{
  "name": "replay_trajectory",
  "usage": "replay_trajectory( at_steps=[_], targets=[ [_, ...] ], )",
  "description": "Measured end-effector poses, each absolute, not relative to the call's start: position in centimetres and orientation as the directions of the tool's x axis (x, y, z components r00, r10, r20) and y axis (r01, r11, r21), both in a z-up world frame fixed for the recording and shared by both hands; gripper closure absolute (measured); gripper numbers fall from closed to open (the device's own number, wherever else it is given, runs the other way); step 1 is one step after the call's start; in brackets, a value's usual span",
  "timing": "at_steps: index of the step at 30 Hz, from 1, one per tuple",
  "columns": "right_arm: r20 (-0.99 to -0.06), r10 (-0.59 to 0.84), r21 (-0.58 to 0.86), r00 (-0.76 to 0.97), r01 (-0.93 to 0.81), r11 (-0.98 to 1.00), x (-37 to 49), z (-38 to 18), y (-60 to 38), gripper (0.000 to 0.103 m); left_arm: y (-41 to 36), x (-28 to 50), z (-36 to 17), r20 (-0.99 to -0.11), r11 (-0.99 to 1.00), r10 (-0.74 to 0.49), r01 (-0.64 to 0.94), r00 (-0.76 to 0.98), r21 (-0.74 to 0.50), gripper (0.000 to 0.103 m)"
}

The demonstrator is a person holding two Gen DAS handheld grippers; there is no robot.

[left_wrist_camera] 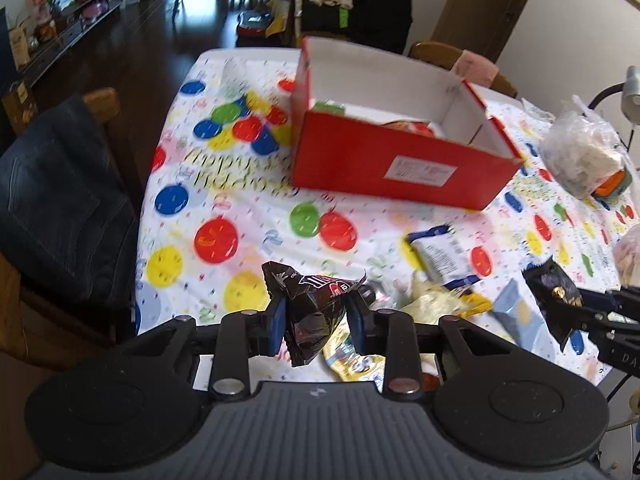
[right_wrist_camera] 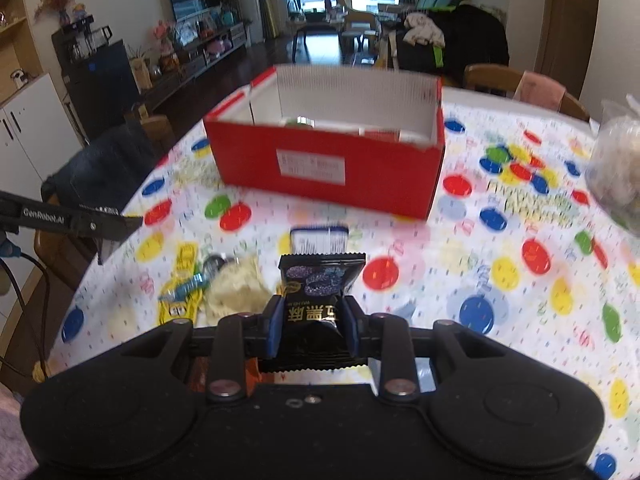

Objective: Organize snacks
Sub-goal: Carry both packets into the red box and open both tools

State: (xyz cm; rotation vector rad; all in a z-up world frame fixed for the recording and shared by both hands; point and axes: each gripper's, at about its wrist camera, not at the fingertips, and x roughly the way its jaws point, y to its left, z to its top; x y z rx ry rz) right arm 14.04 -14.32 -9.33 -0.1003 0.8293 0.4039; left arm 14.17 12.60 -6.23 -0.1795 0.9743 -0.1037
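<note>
Left gripper [left_wrist_camera: 316, 314]: dark grey ribbed housing with a small logo at centre, 2 round black discs at its sides, black linkage arms with silver pivot pins, blue pads [left_wrist_camera: 279, 322] on the 2 fingers. Right gripper [right_wrist_camera: 310, 322]: same build but the housing is plain black with 2 small screws near its front edge, same silver pins and blue pads [right_wrist_camera: 273, 326]. In the right wrist view the left gripper's side shows as a black bar with white "GenRobot.AI" lettering, 1 screw, and a dark cable with a blue connector hanging below.
</note>
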Motion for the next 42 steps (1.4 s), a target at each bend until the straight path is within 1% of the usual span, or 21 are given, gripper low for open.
replay_trajectory(
  at_steps=[9, 18, 24, 31, 42],
  targets=[
    [-0.684, 0.298, 0.044, 0.665, -0.371, 0.928, 15.9, -5.2, -14.2, 0.074, 10.5, 16.0, -2.7, -0.79, 0.982, -0.186, 0.074, 0.584, -0.176, 0.072],
    [-0.663, 0.276, 0.007, 0.695, -0.363, 0.932, 19.5, -2.8, -14.0, 0.074, 9.0, 20.1, 0.0, -0.773, 0.982, -0.189, 0.104, 0.605, -0.158, 0.072],
    [-0.67, 0.278, 0.0, 0.688, -0.375, 0.927, 23.1, -2.6, -13.9, 0.074, 8.2, 23.9, 0.4, -0.787, 0.986, -0.168, 0.088, 0.594, -0.144, 0.072],
    [-0.7, 0.289, 0.018, 0.653, -0.389, 0.921, 28.3, -3.3, -13.7, 0.074, 7.2, 28.8, 0.1, -0.809, 0.991, -0.136, 0.072, 0.572, -0.115, 0.072],
    [-0.763, 0.292, 0.043, 0.577, -0.406, 0.913, 35.5, -6.0, -12.8, 0.074, 6.2, 36.9, -2.6, -0.871, 0.995, -0.094, 0.014, 0.481, -0.1, 0.072]
  ],
)
